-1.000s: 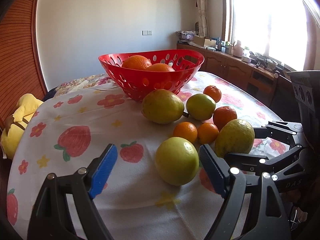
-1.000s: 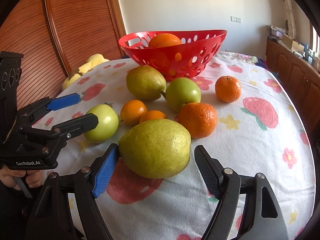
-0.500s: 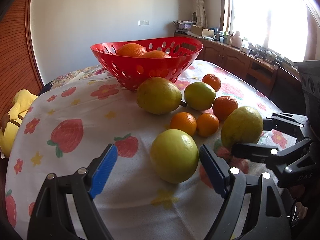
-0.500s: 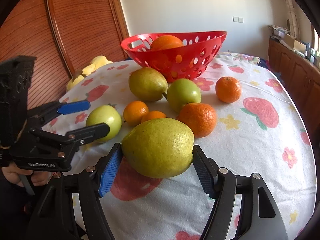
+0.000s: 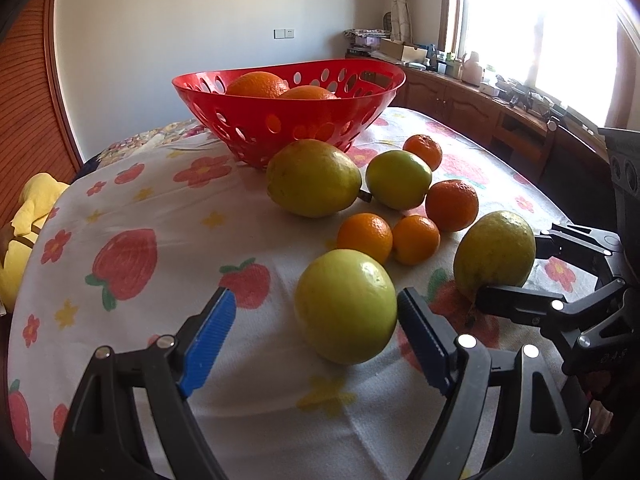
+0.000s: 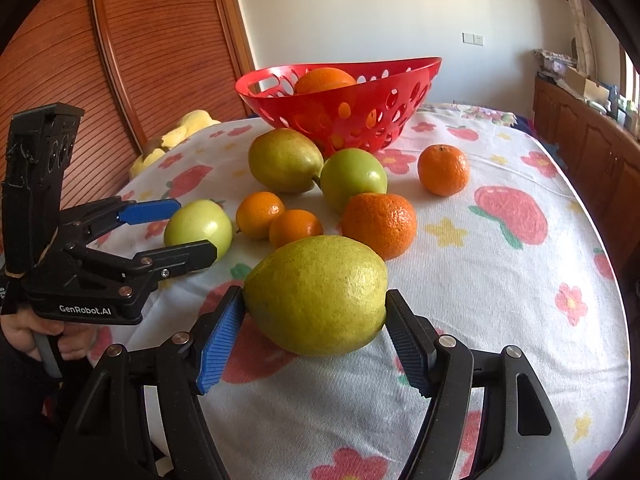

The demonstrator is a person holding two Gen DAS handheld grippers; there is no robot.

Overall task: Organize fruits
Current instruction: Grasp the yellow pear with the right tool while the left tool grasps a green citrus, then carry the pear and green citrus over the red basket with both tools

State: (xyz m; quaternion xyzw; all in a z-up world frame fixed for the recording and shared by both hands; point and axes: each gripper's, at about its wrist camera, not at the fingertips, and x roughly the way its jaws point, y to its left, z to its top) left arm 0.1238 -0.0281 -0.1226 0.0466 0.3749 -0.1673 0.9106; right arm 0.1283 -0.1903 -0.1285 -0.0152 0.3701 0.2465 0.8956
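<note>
**Two grips forming, basket waiting**

Your right gripper pinches the near pear, both pads touching its sides, low over the strawberry-print tablecloth. Your left gripper is closing around the green apple; its right pad is at the skin, its left pad well apart. Centre the apple before you squeeze, then lift both clear of the mandarins towards the red basket at the far side. The left gripper's body reads "GenRobot.AI" in the right wrist view.
</note>
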